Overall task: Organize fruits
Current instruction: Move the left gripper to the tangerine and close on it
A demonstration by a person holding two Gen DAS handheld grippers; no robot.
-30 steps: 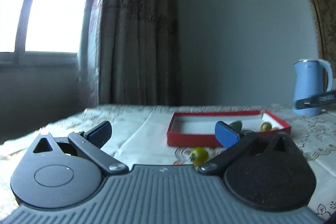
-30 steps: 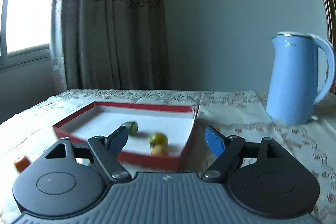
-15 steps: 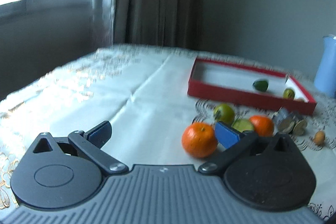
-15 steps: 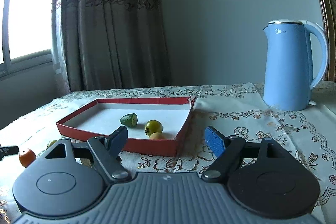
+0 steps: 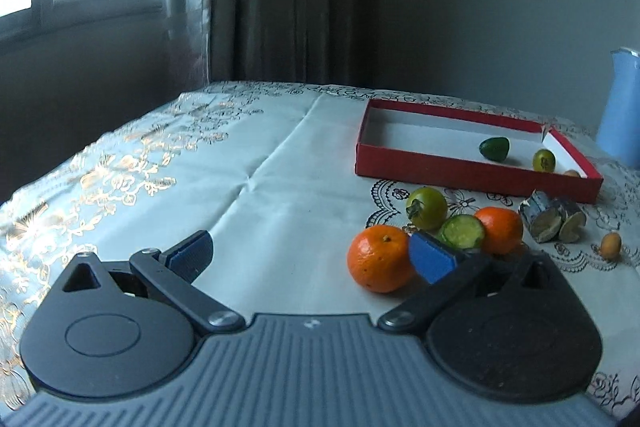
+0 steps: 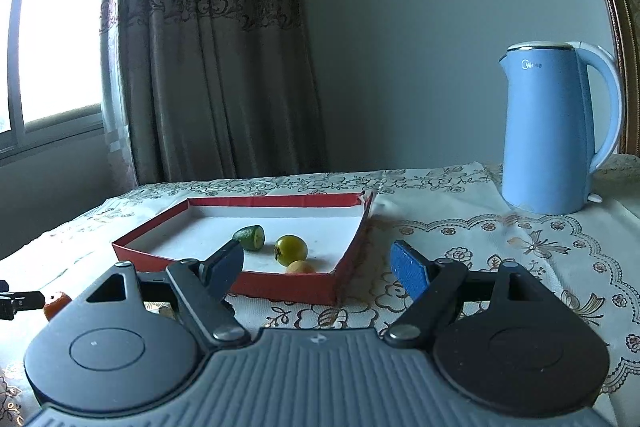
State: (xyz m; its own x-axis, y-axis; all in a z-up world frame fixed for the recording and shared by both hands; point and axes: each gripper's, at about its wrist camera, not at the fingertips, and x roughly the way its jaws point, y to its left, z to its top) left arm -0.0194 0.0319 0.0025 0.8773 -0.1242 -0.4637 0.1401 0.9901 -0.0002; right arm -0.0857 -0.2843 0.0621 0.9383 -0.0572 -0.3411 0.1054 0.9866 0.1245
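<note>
Beside the red box [image 5: 472, 169], on its near side, lies the loose fruit: a near orange [image 5: 378, 258], a second orange [image 5: 500, 229] behind it, a green tomato [image 5: 427, 207] closest to the box wall, and a cut green piece [image 5: 463, 231] wedged among them.

- Farther right of the box's near corner: a grey cut stub [image 5: 554, 221] and a small yellow fruit [image 5: 611, 245].
- Inside the box, toward its right end: a dark green half fruit [image 5: 495, 148], a small green-yellow fruit [image 5: 544, 159], and a small orange-yellow one [image 6: 300, 267] against the near wall.
- Step in hand, as judged: approach for the next pick. Three pieces are boxed and the cluster outside is not.
- Left gripper [image 5: 312, 259]: jaws spread wide, nothing between them, tilted down toward the cloth [image 5: 160, 187]. The right pad sits in front of the near orange, which lies off the gripper's centre line.
- Next move, as judged: shift the left gripper toward the box until the near orange is centred between the pads, then close gently. Its round skin may roll, and the cut piece just behind could be nudged.
- Right gripper [image 6: 316, 263]: jaws apart and empty, raised in front of the box's near wall, pointing slightly down.
- Right of the box, well apart: a blue kettle [image 6: 556, 135].
</note>
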